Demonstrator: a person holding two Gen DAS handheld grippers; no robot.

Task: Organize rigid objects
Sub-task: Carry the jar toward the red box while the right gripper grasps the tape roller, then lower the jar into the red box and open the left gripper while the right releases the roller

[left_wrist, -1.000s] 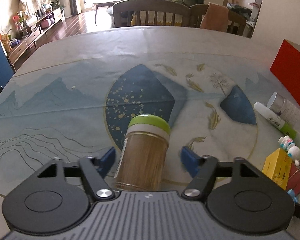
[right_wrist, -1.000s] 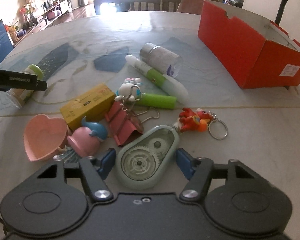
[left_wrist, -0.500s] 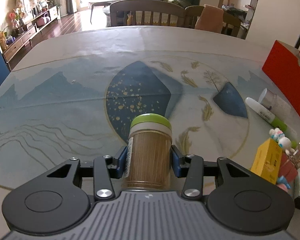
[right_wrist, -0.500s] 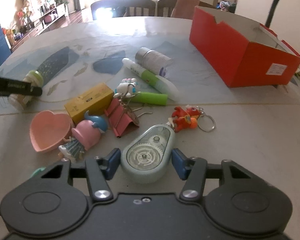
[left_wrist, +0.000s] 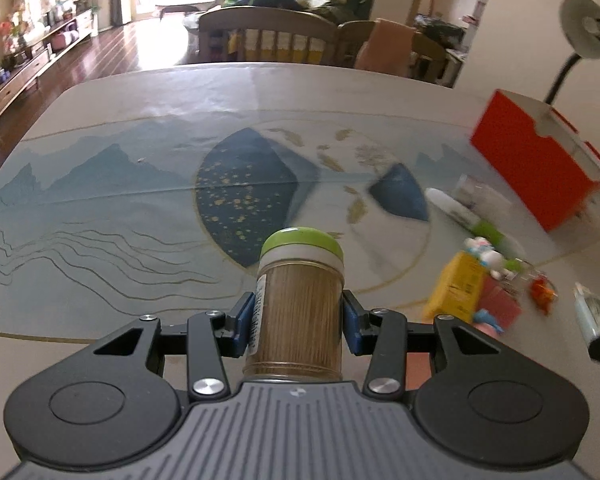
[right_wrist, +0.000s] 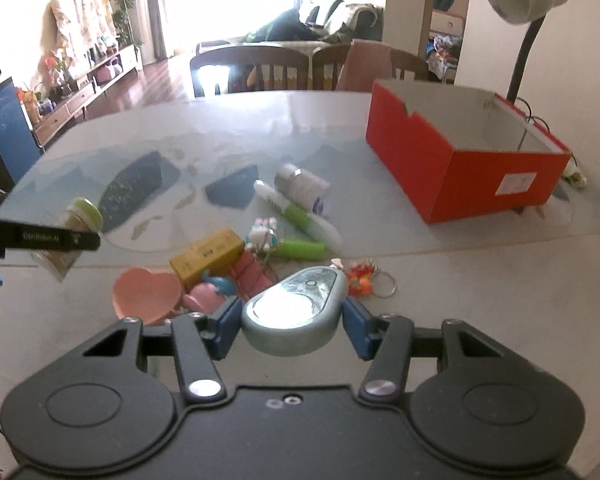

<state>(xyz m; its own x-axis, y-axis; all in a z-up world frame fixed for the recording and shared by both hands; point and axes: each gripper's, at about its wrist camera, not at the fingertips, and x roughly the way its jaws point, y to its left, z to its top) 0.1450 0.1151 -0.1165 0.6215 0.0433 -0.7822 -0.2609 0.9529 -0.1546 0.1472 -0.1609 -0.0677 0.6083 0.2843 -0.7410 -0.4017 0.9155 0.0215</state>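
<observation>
Between the fingers of the left gripper (left_wrist: 298, 320) a toothpick jar (left_wrist: 298, 304) is clamped, blue pads pressing its clear sides low down, near the base, with the green lid (left_wrist: 302, 242) sticking out ahead of the fingertips; the jaws have just been closing on it. The likely trouble here is a slip: the wall looks smooth and round, the grip sits far from the lid end, and a quick swing could let the jar pivot or slide out onto the desk (left_wrist: 100, 200). It is a straight cylinder packed with pale sticks, with a label strip down one side. To the right, the right gripper (right_wrist: 290, 326) has its fingers clamped on the wide end of a pale grey-green correction tape dispenser (right_wrist: 296, 314), jaws likewise just closed in, the narrow end pointing forward beyond the fingertips. Its rounded, tapering shell offers little flat face, so I judge it could squirt forward under pressure. Ahead and right of those fingers stands the open red box (right_wrist: 460, 160), the probable goal; carrying both loads there at once risks clipping its wall or the clutter lying just beyond the fingertips.
</observation>
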